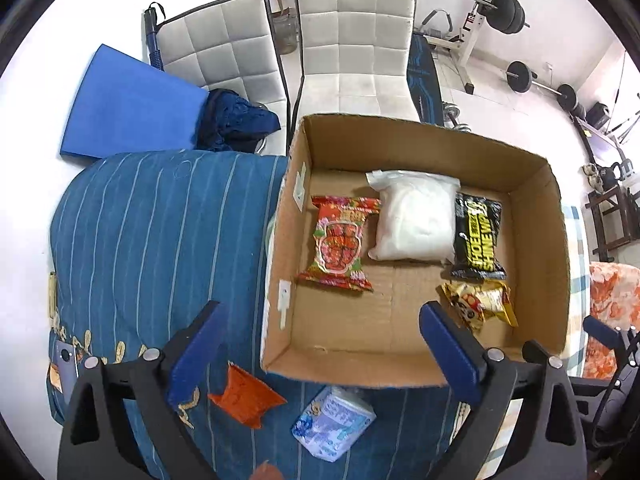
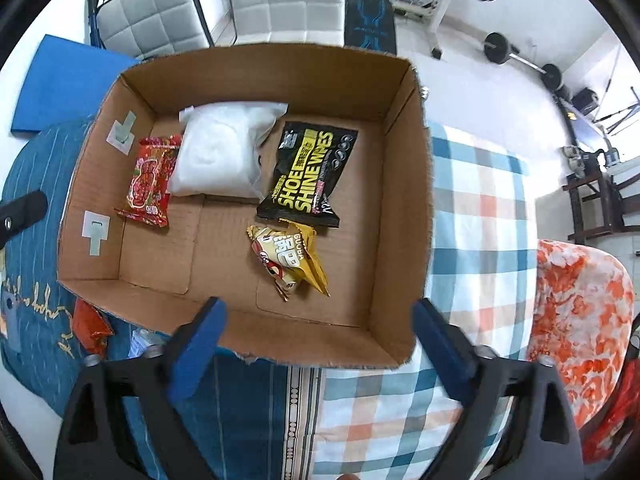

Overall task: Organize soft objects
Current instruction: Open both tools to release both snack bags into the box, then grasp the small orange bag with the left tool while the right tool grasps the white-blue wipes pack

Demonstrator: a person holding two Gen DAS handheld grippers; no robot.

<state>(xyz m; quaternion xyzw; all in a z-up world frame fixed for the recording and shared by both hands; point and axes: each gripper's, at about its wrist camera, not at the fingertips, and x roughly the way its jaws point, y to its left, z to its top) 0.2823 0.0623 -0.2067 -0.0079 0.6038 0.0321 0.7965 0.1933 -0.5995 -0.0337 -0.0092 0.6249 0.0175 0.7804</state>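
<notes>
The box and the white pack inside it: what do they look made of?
The box looks like plain brown corrugated cardboard, matte: ragged fluted edges show along its rim, with creased floor flaps. The white pack seems a soft filling sealed in thin clear plastic film, which wrinkles and shines faintly; the filling itself I can't identify.

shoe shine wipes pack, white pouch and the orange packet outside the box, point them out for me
shoe shine wipes pack point(image 2: 306, 174): right wrist view, on the yellow lettering mid-pack.
white pouch point(image 1: 414, 216): left wrist view, on the middle of its bulging front.
orange packet point(image 1: 246, 398): left wrist view, on its centre, lying on the blue cloth.
</notes>
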